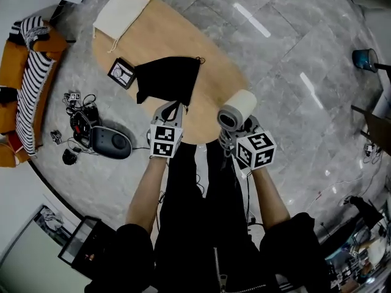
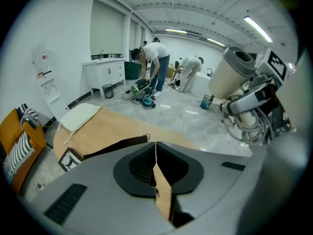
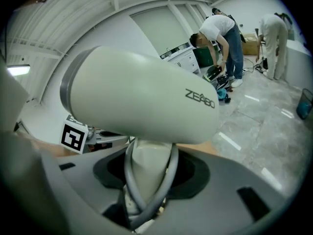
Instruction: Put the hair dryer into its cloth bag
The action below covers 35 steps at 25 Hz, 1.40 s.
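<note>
A black cloth bag (image 1: pixel 166 77) lies spread on the oval wooden table (image 1: pixel 160 34). My left gripper (image 1: pixel 173 110) is at the bag's near corner, shut on its edge. In the left gripper view the jaws (image 2: pixel 155 147) meet in a thin seam, and a strip of the bag (image 2: pixel 115 145) shows just beyond them. The cream hair dryer (image 1: pixel 238 107) hangs over the table's near right edge, its barrel pointing up toward the camera. My right gripper (image 1: pixel 234 133) is shut on its handle (image 3: pixel 146 168), which has a grey cord wound round it. The barrel (image 3: pixel 146 99) fills the right gripper view.
A white cloth bag (image 1: pixel 120 12) lies at the table's far left end and a small framed picture (image 1: pixel 122 73) sits left of the black bag. On the floor to the left are a dark rounded device (image 1: pixel 112 143), cables and an orange sofa (image 1: pixel 24 84). People (image 2: pixel 155 65) bend over across the room.
</note>
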Each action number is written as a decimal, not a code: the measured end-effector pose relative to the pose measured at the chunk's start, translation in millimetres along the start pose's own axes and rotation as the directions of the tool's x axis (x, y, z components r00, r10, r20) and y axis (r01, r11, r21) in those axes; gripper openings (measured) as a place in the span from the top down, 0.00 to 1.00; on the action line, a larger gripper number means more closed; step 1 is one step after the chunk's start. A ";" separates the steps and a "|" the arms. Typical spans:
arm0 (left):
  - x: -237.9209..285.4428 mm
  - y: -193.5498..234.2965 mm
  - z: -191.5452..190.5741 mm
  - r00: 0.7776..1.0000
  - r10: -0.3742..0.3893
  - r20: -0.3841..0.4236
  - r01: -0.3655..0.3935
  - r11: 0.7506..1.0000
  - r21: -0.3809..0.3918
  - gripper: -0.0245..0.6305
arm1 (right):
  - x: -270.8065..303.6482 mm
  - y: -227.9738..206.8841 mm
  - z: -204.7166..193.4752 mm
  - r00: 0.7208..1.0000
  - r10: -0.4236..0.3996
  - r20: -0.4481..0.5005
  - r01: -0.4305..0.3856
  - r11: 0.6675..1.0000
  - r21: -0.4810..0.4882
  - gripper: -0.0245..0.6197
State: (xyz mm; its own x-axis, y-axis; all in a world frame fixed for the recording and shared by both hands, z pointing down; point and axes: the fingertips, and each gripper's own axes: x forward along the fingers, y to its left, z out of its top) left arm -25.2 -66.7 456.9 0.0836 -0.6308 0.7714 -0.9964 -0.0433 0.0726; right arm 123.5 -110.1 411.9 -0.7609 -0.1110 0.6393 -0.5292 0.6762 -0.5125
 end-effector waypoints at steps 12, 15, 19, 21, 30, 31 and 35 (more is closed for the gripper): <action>119.3 17.6 -91.5 0.993 -0.034 -0.109 0.038 0.999 0.034 0.80 | 72.4 -33.0 -62.7 1.000 -0.004 -0.029 0.002 0.997 -0.080 0.66; 144.8 14.4 -112.4 0.987 -0.039 -0.156 0.056 0.993 0.106 0.75 | 85.1 -46.2 -76.5 0.999 -0.019 -0.046 0.014 0.996 -0.090 0.66; 161.9 5.1 -147.8 0.962 -0.056 -0.269 0.110 0.975 0.190 0.70 | 96.6 -50.6 -97.7 0.998 -0.027 -0.061 0.023 0.998 -0.059 0.66; 171.5 3.2 -165.2 0.946 -0.045 -0.321 0.125 0.965 0.231 0.67 | 101.5 -51.9 -105.4 0.997 -0.028 -0.066 0.025 0.999 -0.045 0.66; 183.9 18.0 -167.9 0.956 -0.015 -0.292 0.083 0.972 0.221 0.68 | 118.1 -55.8 -125.4 0.995 -0.022 -0.093 0.019 0.999 -0.029 0.66; 182.1 18.8 -168.1 0.957 -0.018 -0.291 0.084 0.973 0.213 0.72 | 118.1 -55.0 -127.0 0.995 -0.021 -0.096 0.019 0.999 -0.026 0.66; 177.4 20.3 -165.0 0.960 -0.046 -0.275 0.098 0.979 0.180 0.79 | 121.2 -52.4 -127.7 0.994 -0.015 -0.106 0.012 1.000 -0.029 0.66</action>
State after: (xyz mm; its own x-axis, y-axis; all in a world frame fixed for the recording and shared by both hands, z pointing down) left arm -28.6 -51.7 699.5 0.1292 -0.3906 0.9115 -0.9693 -0.2436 0.0330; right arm 107.0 -66.0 589.5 -0.7091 -0.0436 0.7037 -0.5271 0.6957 -0.4880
